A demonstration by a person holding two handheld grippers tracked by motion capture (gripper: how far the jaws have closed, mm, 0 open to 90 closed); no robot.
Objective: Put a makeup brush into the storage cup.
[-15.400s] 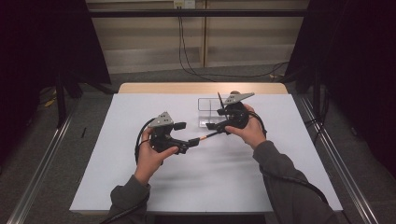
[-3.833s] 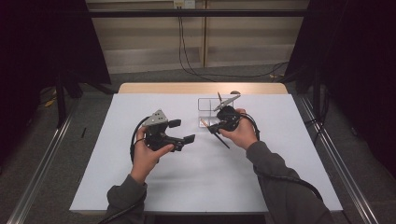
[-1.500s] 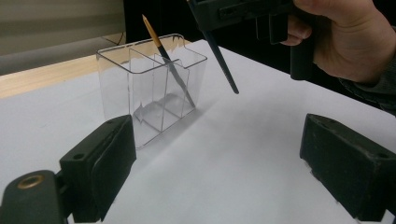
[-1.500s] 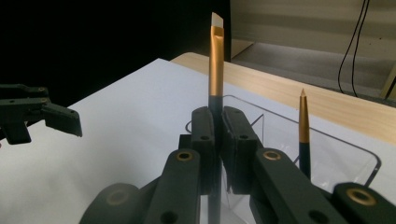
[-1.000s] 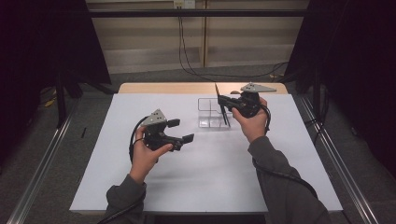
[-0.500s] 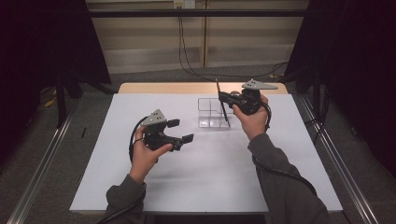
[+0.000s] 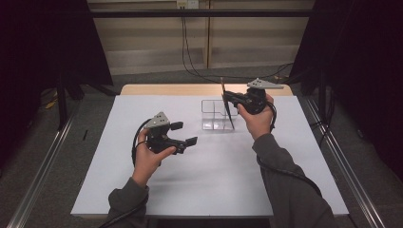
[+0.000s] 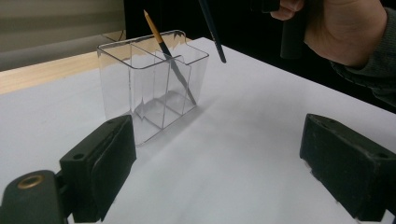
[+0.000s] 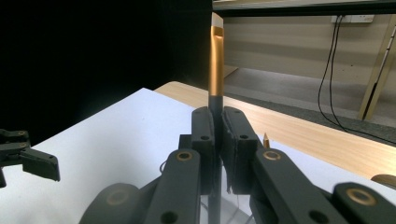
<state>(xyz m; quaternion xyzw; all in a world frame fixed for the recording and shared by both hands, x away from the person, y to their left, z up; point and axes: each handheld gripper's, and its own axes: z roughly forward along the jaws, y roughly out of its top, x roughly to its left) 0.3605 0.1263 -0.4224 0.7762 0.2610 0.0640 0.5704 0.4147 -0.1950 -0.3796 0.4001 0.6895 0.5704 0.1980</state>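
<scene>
Left gripper [image 7: 183,134]: released, jaws standing wide with nothing between them, hovering over the white tabletop [image 7: 199,185] well to the left of the clear holder [image 7: 211,116]. It is positioned too far away to steady the holder if the holder shifts.

Clear holder: a light, transparent, three-compartment box standing upright near the far middle of the tabletop. One pencil [image 8: 168,56] already leans in it, tip up, resting against a divider.

Right gripper [image 7: 229,98]: clenched on a dark brush [image 9: 215,70] with a gold ferrule, gripped part-way along the handle. The brush is held nearly upright, bristle end up; in the left gripper view its lower end hangs above the holder's near right corner, apart from the rim.

Probable faults:
- The lower end appears to sit over or just outside the rim. A descent from here may strike the wall and tip or slide the light holder
- Early release may drop the brush onto the tabletop
- A slanted entry may knock the leaning pencit out of place
- The transparent walls make the dividers hard to judge
</scene>
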